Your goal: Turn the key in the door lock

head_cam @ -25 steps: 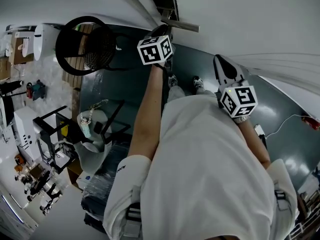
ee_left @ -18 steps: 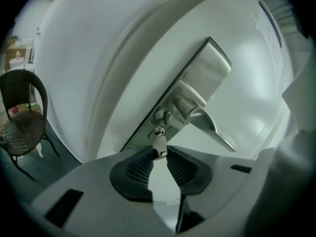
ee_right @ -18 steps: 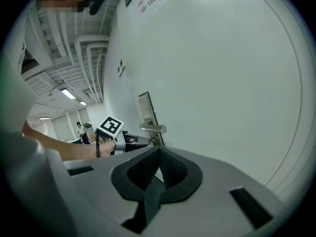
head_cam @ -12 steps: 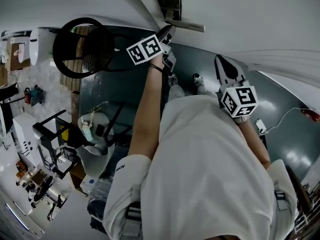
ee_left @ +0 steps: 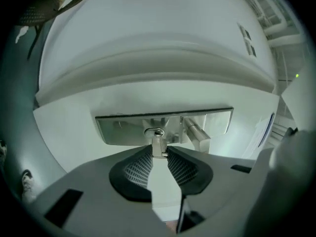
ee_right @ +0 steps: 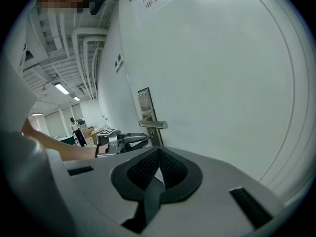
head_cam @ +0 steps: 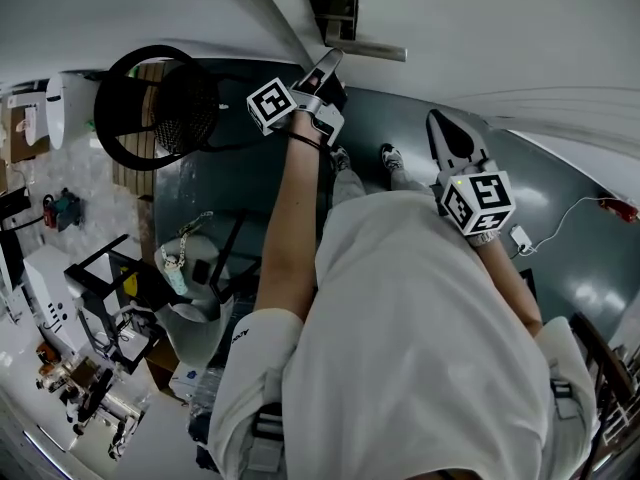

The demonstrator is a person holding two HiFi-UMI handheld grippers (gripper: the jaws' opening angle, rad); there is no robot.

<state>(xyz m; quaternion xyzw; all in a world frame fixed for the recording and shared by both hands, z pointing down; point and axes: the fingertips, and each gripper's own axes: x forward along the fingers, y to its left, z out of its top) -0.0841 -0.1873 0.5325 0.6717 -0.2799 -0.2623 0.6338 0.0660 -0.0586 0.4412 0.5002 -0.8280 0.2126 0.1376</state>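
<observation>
Key (ee_left: 159, 146) juts from lock plate (ee_left: 118, 131), lever handle (ee_left: 197, 135) just beside it.

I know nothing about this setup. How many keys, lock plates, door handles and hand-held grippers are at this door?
Key: 1
Lock plate: 1
Door handle: 1
Grippers: 2, the left gripper, its jaws just opening with the key between them, and the right gripper
Total: 5

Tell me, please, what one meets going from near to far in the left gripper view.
The left gripper, jaws just opening → key between its pads → lock plate → door.
</observation>
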